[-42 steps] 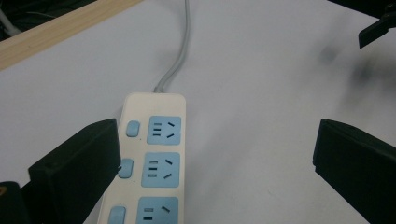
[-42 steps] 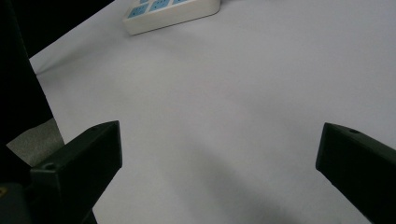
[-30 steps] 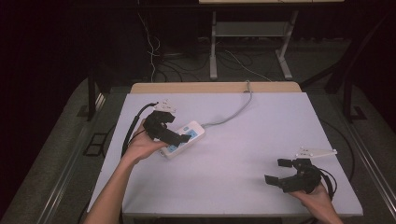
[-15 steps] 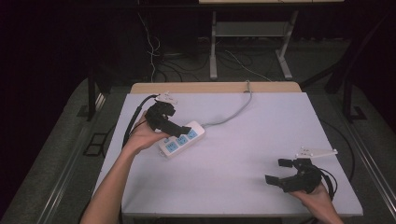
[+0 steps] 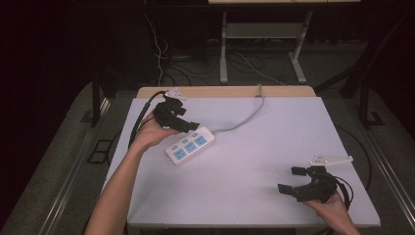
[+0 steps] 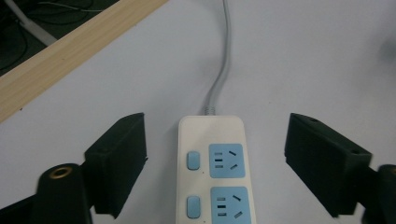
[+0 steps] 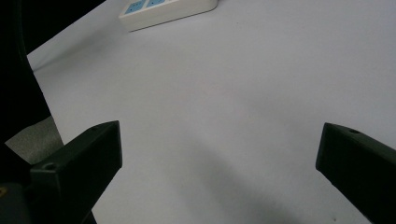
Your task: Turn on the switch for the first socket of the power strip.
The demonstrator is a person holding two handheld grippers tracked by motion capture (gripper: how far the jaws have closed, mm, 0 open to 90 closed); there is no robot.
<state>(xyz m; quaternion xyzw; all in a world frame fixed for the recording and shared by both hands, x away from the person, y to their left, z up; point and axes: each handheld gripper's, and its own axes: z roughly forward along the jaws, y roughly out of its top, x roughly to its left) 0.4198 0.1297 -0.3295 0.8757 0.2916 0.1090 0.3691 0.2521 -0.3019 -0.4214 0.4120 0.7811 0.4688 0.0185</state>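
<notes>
Overhead and both close fingers-cameras share the power strip (image 5: 190,146).

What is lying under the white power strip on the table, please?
The power strip lies flat on the white table; nothing else shows beneath it. Its underside is covered, so I cannot see it. The left hand-held gripper straddles it, jaws just closing, pads not yet touching.

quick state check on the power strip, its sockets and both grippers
power strip: flat on the table, between the left jaws, not gripped
sockets: nothing plugged in
cord: attached, trailing off the far edge
left gripper: jaws have just been closing, gaps on both sides of the strip
right gripper: open, nothing between the jaws
</notes>
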